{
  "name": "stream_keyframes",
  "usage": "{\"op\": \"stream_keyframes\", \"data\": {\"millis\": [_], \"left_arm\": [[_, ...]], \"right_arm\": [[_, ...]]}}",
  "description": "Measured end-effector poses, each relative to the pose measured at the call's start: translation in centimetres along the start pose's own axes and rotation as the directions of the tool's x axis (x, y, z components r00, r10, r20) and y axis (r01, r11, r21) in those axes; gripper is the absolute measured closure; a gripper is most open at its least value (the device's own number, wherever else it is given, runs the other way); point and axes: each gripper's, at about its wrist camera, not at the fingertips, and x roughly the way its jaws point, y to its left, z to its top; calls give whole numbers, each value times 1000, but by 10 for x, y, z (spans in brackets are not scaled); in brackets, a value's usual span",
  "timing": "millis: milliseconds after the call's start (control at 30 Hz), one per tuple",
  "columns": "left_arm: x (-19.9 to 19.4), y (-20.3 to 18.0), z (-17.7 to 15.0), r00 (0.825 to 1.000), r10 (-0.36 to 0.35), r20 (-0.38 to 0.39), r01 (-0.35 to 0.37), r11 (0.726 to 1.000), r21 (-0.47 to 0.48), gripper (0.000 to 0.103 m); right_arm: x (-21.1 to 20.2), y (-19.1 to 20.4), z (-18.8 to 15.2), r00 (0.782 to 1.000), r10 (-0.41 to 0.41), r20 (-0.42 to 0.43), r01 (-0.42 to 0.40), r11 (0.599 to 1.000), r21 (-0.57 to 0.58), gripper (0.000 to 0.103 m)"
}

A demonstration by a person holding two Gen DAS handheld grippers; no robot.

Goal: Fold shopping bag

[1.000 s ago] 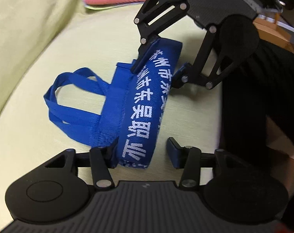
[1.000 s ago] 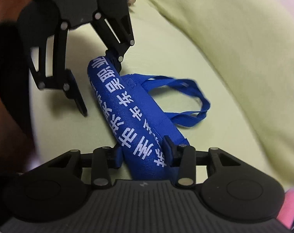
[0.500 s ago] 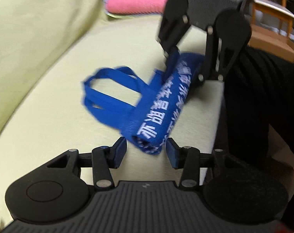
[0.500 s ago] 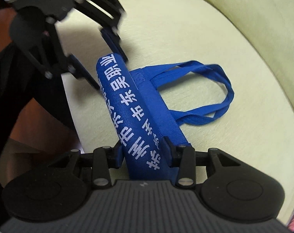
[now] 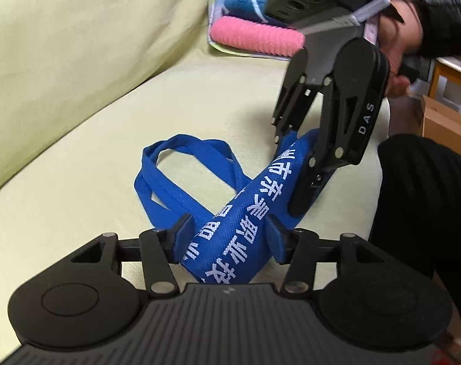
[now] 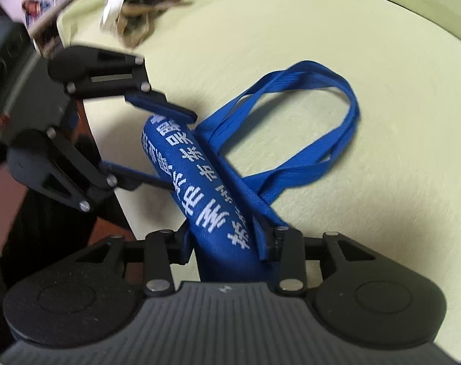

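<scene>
Swung round since a second ago, the right gripper is closing, pinching one end of the rolled blue bag; the left gripper is opening around the other, near the yellow-green cushion's front edge.

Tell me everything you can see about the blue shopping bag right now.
The shopping bag is bright blue woven-looking fabric with white printed characters, rolled or folded into a long narrow bundle. Its two handles loop out flat onto the pale green cushion. One end sits between the left tongs, whose jaws are opening; the other end is pinched by the right tongs, which are closing. The bundle looks slightly lifted.
</scene>
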Motion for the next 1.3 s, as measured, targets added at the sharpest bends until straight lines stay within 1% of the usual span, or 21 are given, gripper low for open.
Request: {"op": "stream_keyframes", "data": {"millis": [133,200,300,333,433,467,533,633,767,933,1033,1167,1233,1300], "left_arm": [[4,9,-1,999,-37,-14,36,999,-10,47],[6,14,-2,998,-62,-21,62,998,-18,46],[11,17,-3,996,-85,-32,84,996,-5,45],[13,19,-2,995,-91,-34,91,996,-2,45],[14,22,-2,993,-111,-40,111,994,2,44],[16,24,-2,992,-117,-41,117,993,1,44],[14,26,-2,992,-117,-44,117,993,1,43],[15,24,-3,994,-100,-39,100,995,6,40],[9,17,-7,998,-62,-24,62,998,12,38],[4,9,-6,1000,-9,-18,9,1000,-4,38],[-6,9,-5,1000,19,-6,-20,998,-65,43],[-20,12,-6,997,61,39,-55,986,-158,43],[-18,16,-5,996,81,45,-70,975,-209,43],[-11,18,-5,995,94,29,-84,966,-245,44]], "right_arm": [[-5,-6,-14,996,28,84,-32,998,46,69],[-7,-4,-20,993,20,119,-27,998,54,68],[-14,-2,-30,987,3,158,-14,998,69,65],[-17,-4,-32,986,-2,165,-11,997,76,61],[-28,-8,-36,982,-13,186,-7,995,101,60],[-31,-10,-38,981,-10,193,-13,993,121,60],[-27,-15,-40,978,-5,208,-39,977,208,60],[-25,-17,-47,972,-24,235,-60,937,344,60],[-24,-11,-58,967,-44,251,-78,887,455,60],[-20,-11,-67,958,-42,283,-121,837,533,60],[-19,-10,-71,955,-30,296,-147,818,556,60],[-14,-13,-74,950,-19,311,-172,799,577,61],[-13,-15,-74,949,-15,316,-182,793,582,62],[-13,-18,-77,946,-6,325,-197,785,587,62]]}}
